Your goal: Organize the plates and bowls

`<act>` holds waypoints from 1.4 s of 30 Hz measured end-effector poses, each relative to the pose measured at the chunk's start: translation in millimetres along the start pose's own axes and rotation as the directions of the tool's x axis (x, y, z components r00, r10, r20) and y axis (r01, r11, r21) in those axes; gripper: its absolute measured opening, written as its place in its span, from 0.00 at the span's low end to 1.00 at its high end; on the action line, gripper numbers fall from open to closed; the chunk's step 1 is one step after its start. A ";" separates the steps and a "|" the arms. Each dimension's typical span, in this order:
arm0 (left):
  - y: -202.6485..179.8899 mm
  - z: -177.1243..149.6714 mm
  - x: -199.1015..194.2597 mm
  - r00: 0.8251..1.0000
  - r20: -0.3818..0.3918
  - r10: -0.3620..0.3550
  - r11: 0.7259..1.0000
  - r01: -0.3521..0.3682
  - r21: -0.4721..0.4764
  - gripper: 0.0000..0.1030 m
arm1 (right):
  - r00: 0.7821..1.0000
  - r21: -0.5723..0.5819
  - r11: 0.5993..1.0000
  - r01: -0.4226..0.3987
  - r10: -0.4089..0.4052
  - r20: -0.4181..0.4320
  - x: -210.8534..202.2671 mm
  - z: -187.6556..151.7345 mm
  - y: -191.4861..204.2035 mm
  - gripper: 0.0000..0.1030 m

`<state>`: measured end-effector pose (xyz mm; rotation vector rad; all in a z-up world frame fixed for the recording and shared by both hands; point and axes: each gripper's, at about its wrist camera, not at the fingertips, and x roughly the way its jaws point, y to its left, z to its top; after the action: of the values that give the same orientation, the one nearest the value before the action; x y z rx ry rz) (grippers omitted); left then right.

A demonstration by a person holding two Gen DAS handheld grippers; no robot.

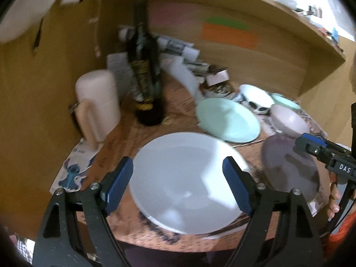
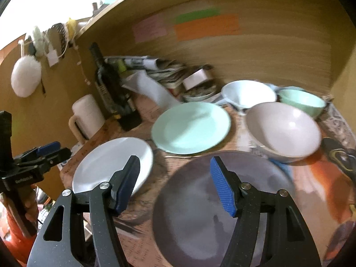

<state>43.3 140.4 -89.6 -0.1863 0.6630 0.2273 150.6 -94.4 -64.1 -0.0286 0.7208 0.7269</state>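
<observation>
Left hand-held gripper [image 1: 178,189]: jaws spread wide, nothing between the pads; it hangs over the round white plate [image 1: 189,184], which lies flat near the counter's front edge. Counter [image 1: 124,138]: wood-toned surface under printed paper sheets.

Right hand-held gripper [image 2: 175,184]: jaws parted, empty; it hangs over the round mauve-grey plate [image 2: 200,211], which lies flat at the front edge, just right of the white plate.

Round mint-green plate [image 2: 191,126]: flat, mid-counter, behind and between the two front plates.

Bowls, toward the back right corner: pale pink bowl [image 2: 284,129] nearest; white bowl [image 2: 249,94] behind it; mint-green bowl [image 2: 304,101] at the far right.

Other items: dark glass bottle [image 1: 144,75] and cream lidded jug with handle [image 1: 98,104] along the left edge; folded newspapers [image 2: 164,69] against the back wall.

Task status, judged: early. All three plates lie singly, none stacked. The bowls stand close together, apparently not nested. Stacking and grouping remain.

Writing: "DAS" on the right hand-held gripper's body, seen from the left wrist. Bottle label and newsprint too blurred to read.
</observation>
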 end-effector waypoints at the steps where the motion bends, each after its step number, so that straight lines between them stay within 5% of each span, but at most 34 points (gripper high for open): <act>1: 5.8 -3.1 0.8 1.000 -0.007 0.007 1.000 -0.007 -0.006 0.81 | 1.000 -0.005 1.000 -0.008 0.008 -0.008 4.3 -0.1 4.1 0.60; 16: 58.4 -27.2 39.3 0.995 -0.103 0.005 0.997 -0.012 -0.070 0.79 | 0.987 -0.020 0.999 -0.035 0.032 -0.158 69.0 -5.7 40.9 0.60; 31: 70.6 -33.0 62.9 0.982 -0.166 -0.092 0.992 0.076 -0.104 0.38 | 0.964 -0.039 0.999 0.004 -0.014 -0.265 105.3 -11.4 48.3 0.26; 36: 70.1 -34.0 63.7 0.978 -0.165 -0.127 0.988 0.110 -0.107 0.26 | 0.960 -0.053 0.998 0.020 -0.034 -0.278 108.8 -12.6 49.6 0.24; 42: 67.6 -33.7 64.9 0.978 -0.161 -0.135 0.988 0.121 -0.097 0.22 | 0.952 -0.018 1.000 0.012 -0.017 -0.306 115.0 -14.9 46.8 0.23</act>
<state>55.1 206.6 -162.9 -0.3331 0.8057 0.1168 172.8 5.7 -135.6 -0.1641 1.0102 0.7222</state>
